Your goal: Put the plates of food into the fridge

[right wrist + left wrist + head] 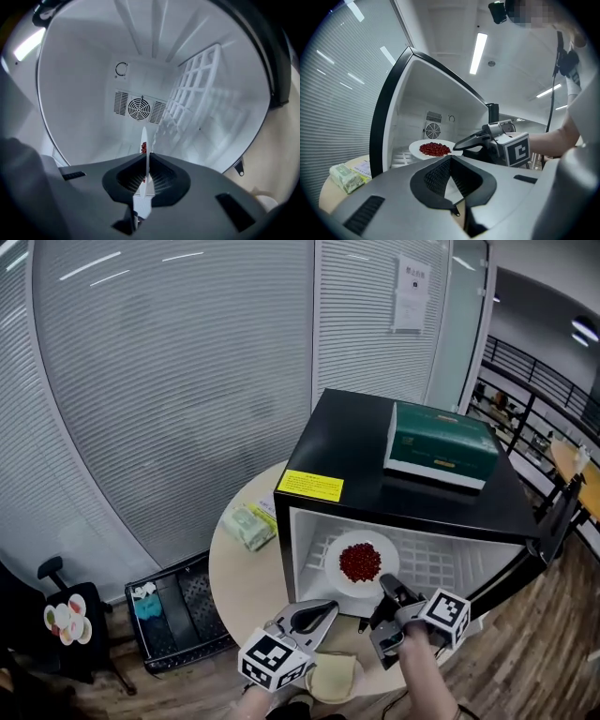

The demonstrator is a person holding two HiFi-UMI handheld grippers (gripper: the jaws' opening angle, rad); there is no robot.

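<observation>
Head view: a black box-shaped mini fridge (412, 493) stands on a round beige table (239, 582). Its door is swung wide, so the white interior faces the person.
Task's thing: a round white plate (336, 565) heaped with small red pieces of food (359, 562) is at the fridge's mouth, over the white wire shelf (436, 563). Whether it already rests on the bars cannot be told.
Right gripper (386, 587): its jaws are clamped on the plate's near rim. This grip leaves the far side free to slide in and keeps the plate level under its loose load.
Right gripper view: the plate shows only as a thin white edge pinched between ribbed black pads. The round fan grille (138, 108) on the back wall lies straight ahead, so the aim looks square into the cavity.
Left gripper (328, 607): its tips are together with nothing between them. It is held beside the right one and short of the opening, probably to keep out of the way.
Second plate (316, 686): it is pale with something beige on it and sits at the table's near edge, likely next.
Materials: the plate is smooth and glossy, so a rim grip could slip. The shelf is an open grid of thin bars, and the fridge walls are plain moulded white.
</observation>
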